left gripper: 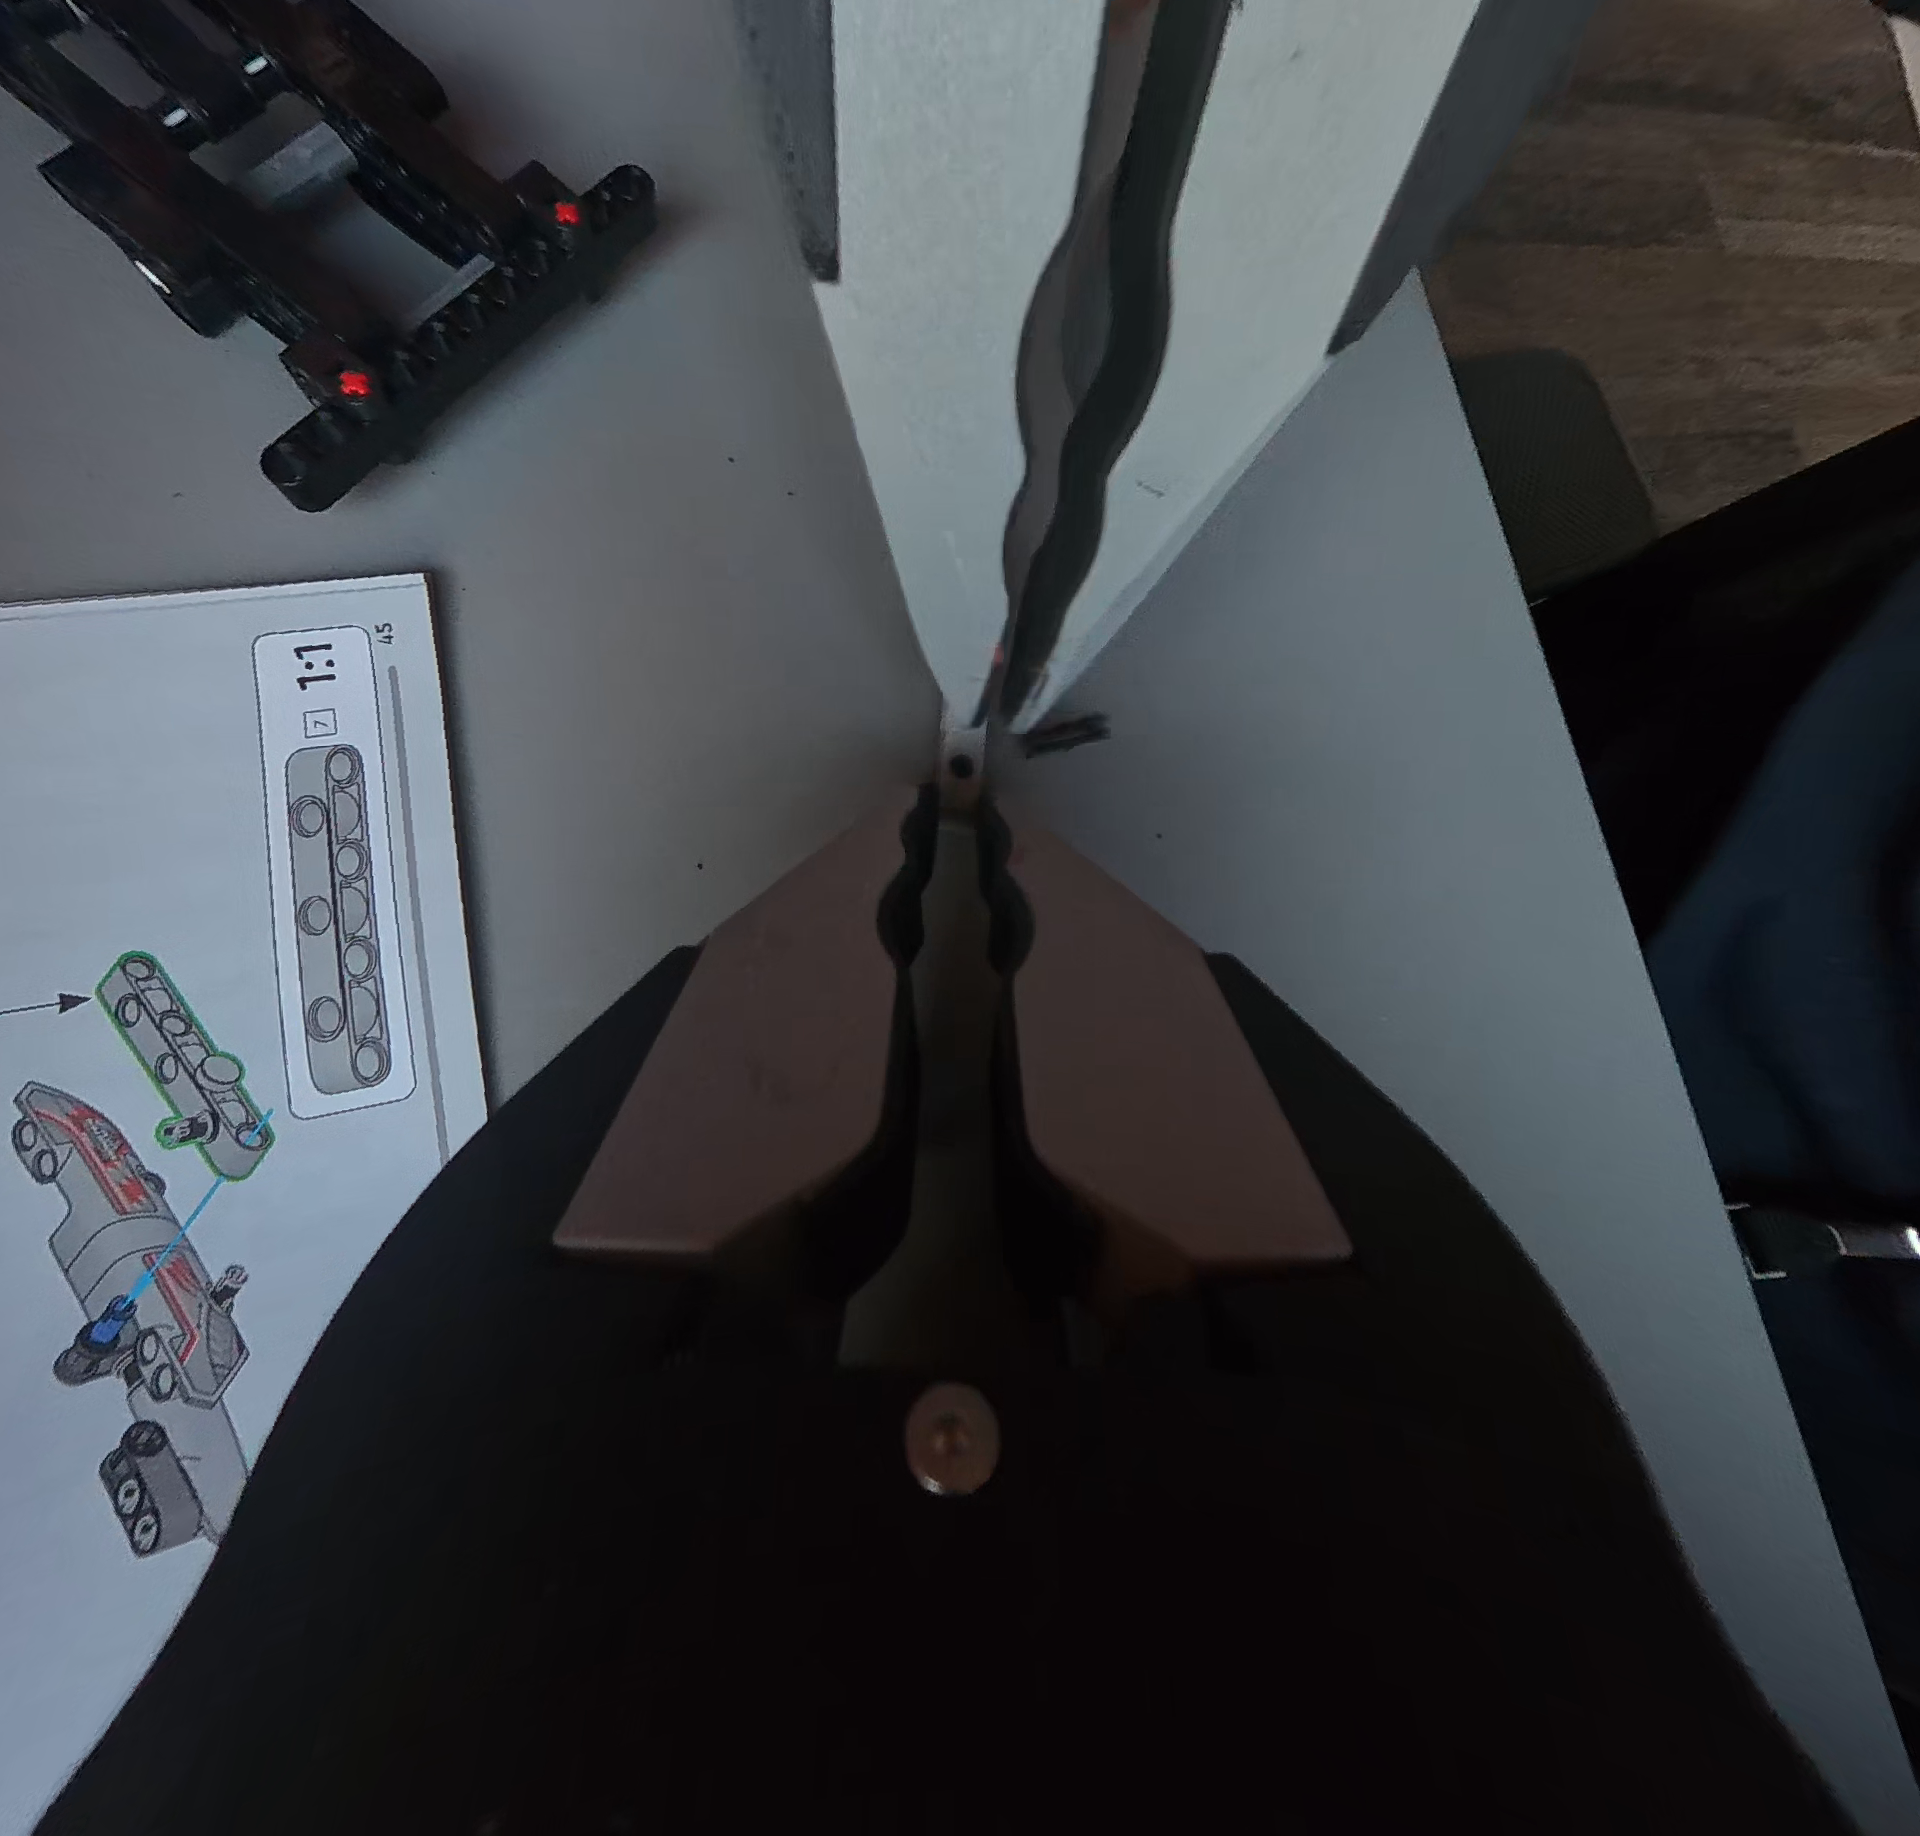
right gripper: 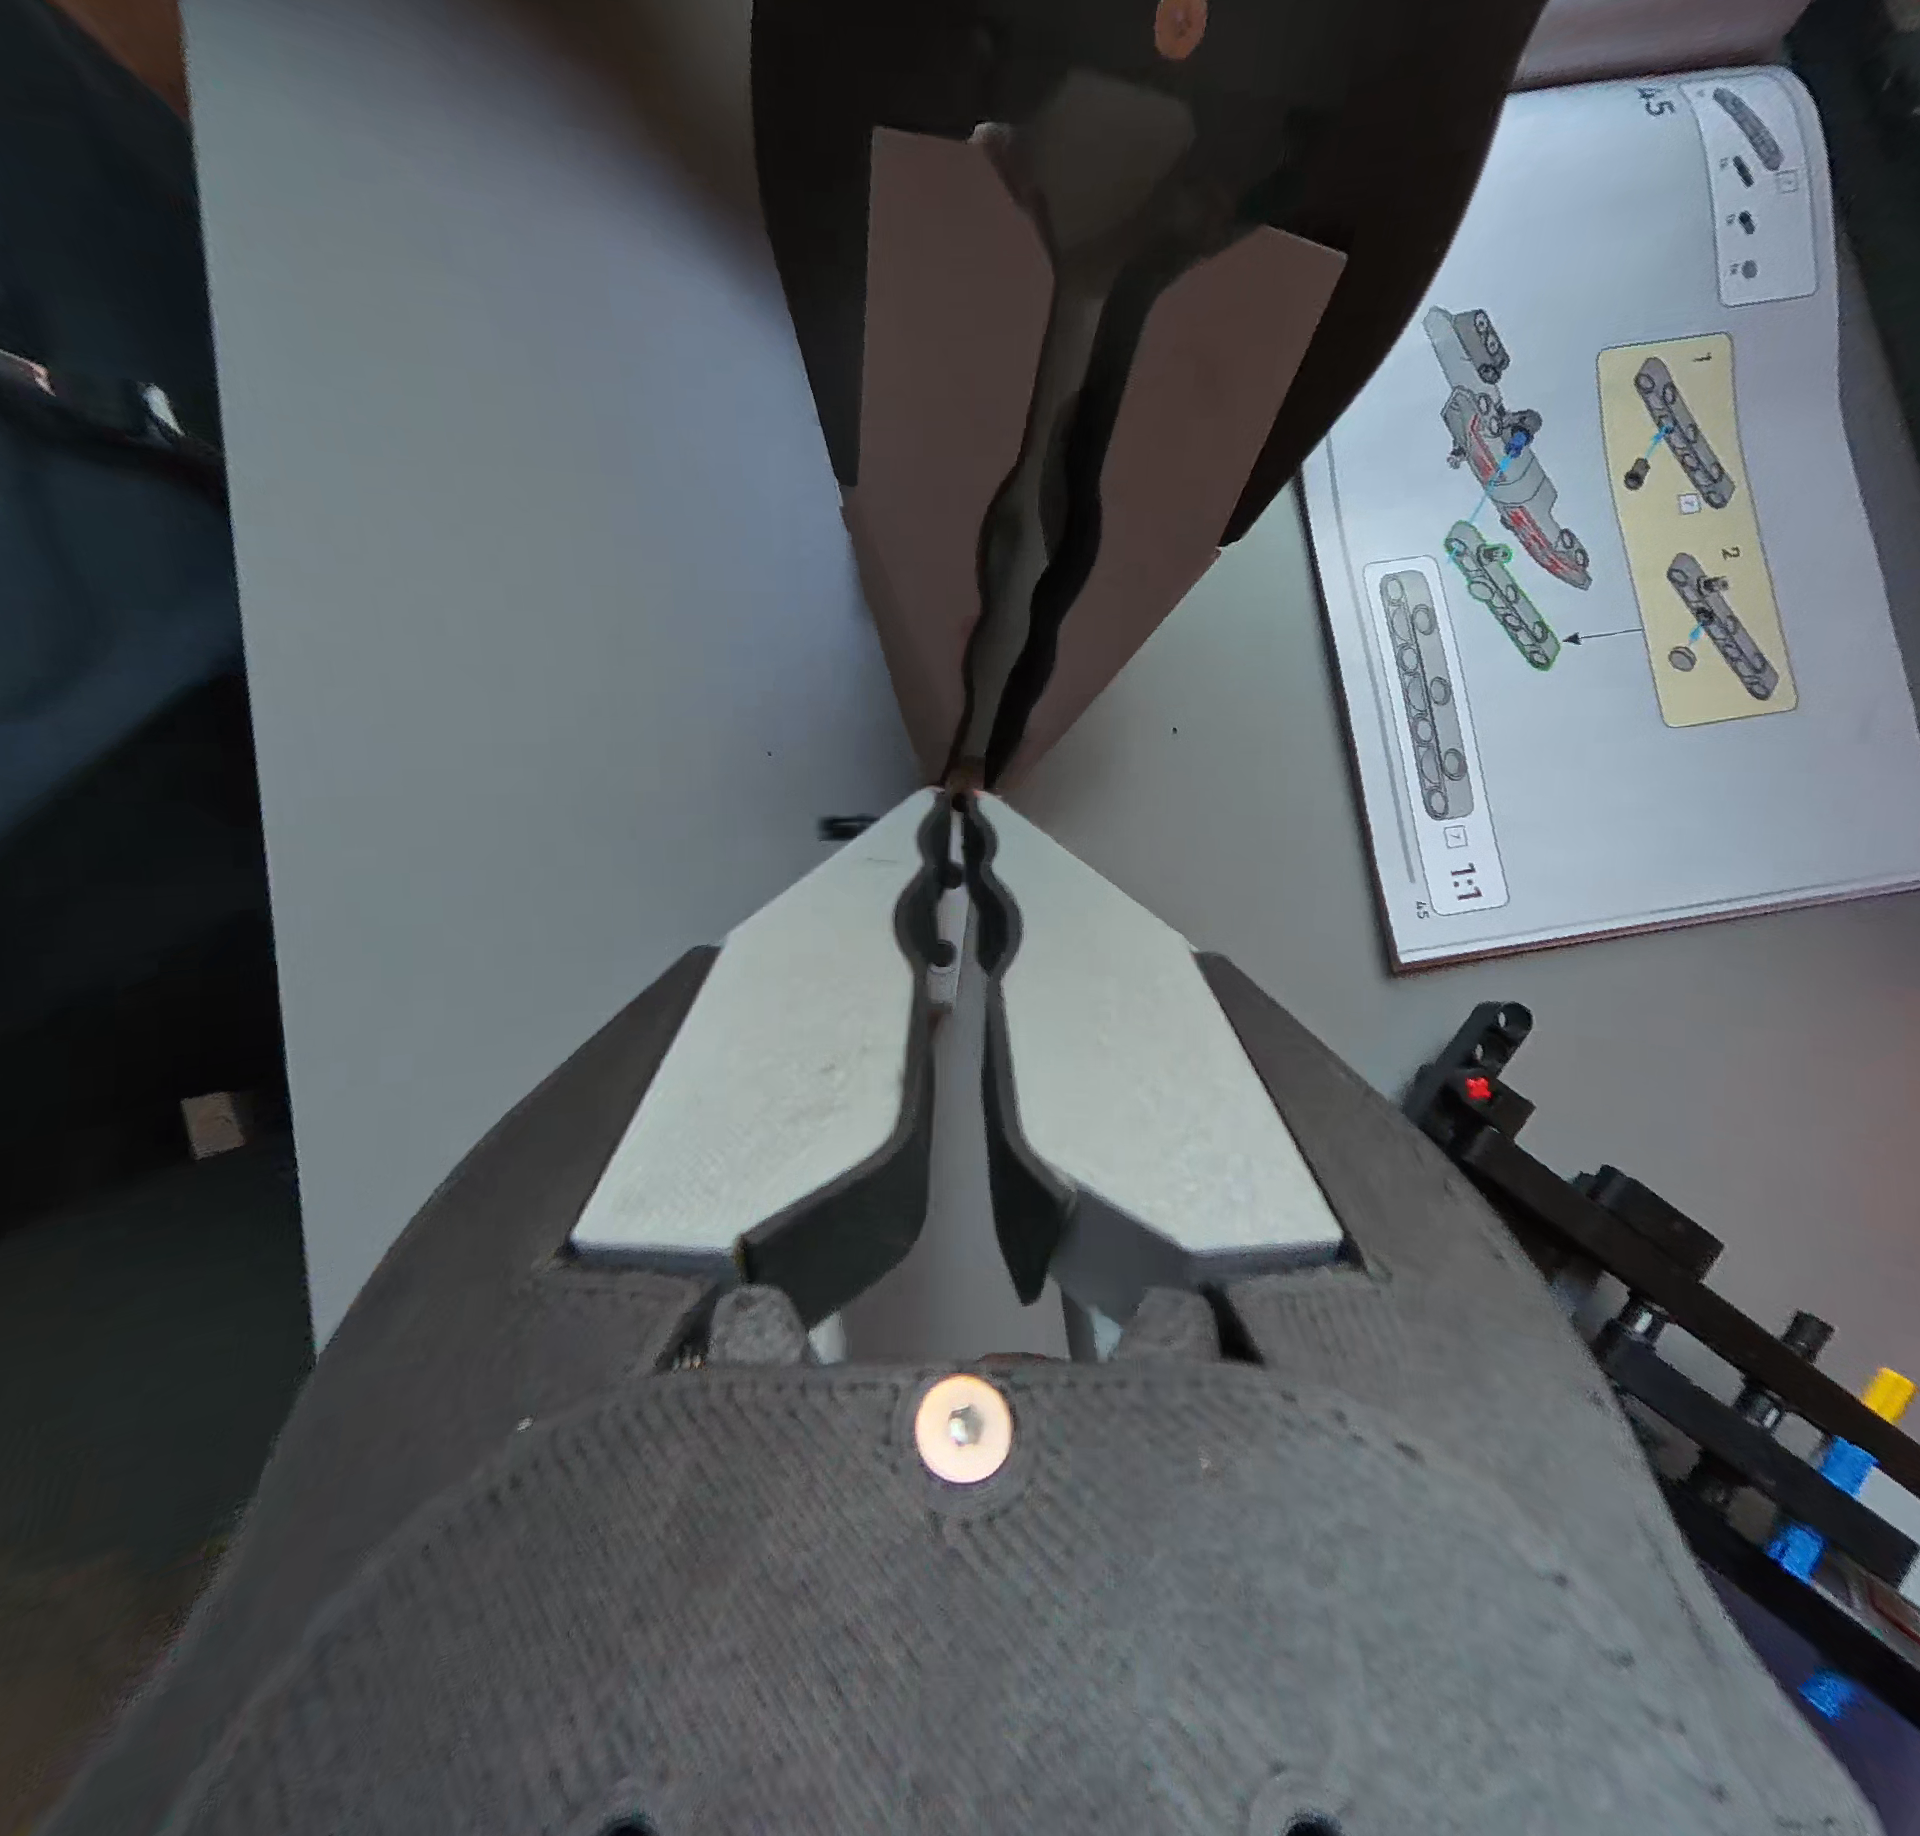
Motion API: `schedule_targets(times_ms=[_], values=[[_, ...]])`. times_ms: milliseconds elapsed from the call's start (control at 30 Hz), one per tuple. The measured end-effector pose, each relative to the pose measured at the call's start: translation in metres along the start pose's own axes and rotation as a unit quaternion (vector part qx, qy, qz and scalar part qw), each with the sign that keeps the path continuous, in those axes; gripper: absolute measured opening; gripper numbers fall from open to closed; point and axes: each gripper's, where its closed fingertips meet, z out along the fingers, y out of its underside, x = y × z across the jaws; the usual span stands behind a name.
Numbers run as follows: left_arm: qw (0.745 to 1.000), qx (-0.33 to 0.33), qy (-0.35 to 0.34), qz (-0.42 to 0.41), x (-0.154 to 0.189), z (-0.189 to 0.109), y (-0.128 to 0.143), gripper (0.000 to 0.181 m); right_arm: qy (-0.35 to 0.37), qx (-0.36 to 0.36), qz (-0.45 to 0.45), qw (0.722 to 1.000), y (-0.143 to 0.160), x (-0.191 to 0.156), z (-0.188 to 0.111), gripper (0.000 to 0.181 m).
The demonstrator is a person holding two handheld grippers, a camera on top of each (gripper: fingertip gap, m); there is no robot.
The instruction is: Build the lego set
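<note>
Sub-assembly step: left gripper (left gripper: 961, 799) and right gripper (right gripper: 961, 810), both clenched tip-to-tip on 1 small light piece (left gripper: 964, 760); next move likely needs careful aligned push.

A desk setting, likely home or office — plain grey table (left gripper: 623, 643), wood-plank floor (left gripper: 1683, 176) past its edge, mesh chair seat (left gripper: 1548, 456) alongside.
</note>
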Motion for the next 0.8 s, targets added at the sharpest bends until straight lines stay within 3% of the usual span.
schedule_targets(times_ms=[33,233,367,433,533,700,800], values=[[1.0,0.001,0.002,-0.001,0.0,0.0,0.0,0.003,0.006,-0.002,-0.004,1.0,0.0,0.001,0.001,0.0],[1.0,0.005,0.006,-0.011,0.0,0.0,0.0,0.004,0.029,0.006,0.036,0.999,0.003,0.002,-0.011,0.003],[1.0,-0.002,-0.007,-0.008,-0.002,-0.001,0.0,0.003,0.007,0.03,0.096,0.995,0.015,-0.036,-0.028,0.028],[1.0,0.0,-0.003,-0.016,-0.002,-0.001,0.0,0.003,-0.021,0.069,0.137,0.988,0.005,-0.069,-0.026,0.037],[1.0,0.003,0.002,-0.022,-0.002,-0.001,0.0,0.004,0.046,0.037,0.144,0.988,0.012,-0.088,-0.003,0.048],[1.0,-0.001,-0.008,-0.021,-0.002,-0.001,0.0,0.003,0.122,0.05,0.062,0.989,0.014,-0.099,0.011,0.001],[1.0,-0.006,-0.014,-0.015,-0.002,-0.001,0.0,0.003,0.124,0.058,0.056,0.989,0.011,-0.096,0.014,0.001]])
